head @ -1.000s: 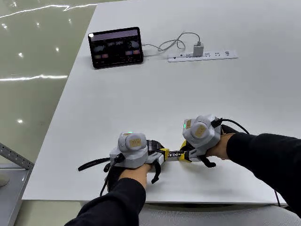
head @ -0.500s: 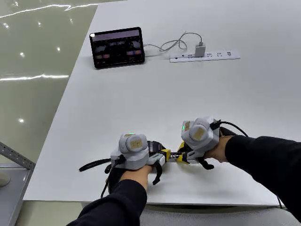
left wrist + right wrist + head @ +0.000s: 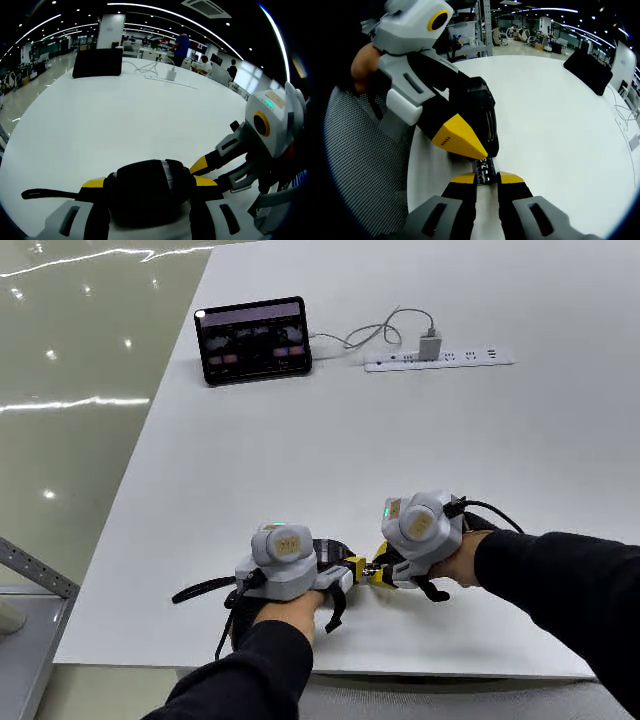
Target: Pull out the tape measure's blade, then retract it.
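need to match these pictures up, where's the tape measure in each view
Head view: tape measure sits low, just left of centre.
Left gripper view: bottom centre, its black case clamped in the left gripper.
Right gripper view: centre, its blade pinched by the right gripper.
Shared landmark: the dark tablet.
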A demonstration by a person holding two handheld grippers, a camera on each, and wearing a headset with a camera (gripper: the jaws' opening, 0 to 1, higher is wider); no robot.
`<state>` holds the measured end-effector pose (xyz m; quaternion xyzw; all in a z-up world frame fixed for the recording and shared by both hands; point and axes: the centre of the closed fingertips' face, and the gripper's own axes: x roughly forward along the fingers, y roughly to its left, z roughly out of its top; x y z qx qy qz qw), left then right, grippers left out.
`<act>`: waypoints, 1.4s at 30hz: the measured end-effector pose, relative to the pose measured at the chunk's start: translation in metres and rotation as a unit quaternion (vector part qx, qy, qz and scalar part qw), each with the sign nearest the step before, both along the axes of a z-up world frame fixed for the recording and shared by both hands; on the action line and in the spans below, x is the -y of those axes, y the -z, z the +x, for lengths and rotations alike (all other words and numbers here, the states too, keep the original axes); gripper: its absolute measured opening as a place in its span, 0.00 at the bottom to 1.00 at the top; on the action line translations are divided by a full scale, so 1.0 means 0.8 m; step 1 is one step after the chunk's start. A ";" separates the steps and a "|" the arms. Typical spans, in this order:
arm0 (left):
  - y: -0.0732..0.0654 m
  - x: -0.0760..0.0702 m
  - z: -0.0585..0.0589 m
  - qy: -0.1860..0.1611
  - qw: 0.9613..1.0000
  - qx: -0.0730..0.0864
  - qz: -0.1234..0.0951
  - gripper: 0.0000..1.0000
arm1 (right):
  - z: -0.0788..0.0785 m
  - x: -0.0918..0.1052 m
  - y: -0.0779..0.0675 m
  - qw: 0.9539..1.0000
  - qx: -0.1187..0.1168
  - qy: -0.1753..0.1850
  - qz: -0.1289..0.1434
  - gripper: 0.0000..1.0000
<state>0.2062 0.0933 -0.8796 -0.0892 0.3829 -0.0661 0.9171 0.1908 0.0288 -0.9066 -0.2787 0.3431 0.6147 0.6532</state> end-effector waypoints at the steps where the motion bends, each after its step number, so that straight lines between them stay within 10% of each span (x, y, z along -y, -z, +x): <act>1: 0.000 0.000 0.000 0.000 1.000 0.000 0.000 0.60 | 0.000 0.000 0.000 1.000 0.000 0.000 0.001 0.11; 42: 0.001 0.000 0.000 0.007 1.000 0.002 -0.005 0.60 | -0.003 -0.020 0.000 1.000 -0.004 -0.012 0.007 0.11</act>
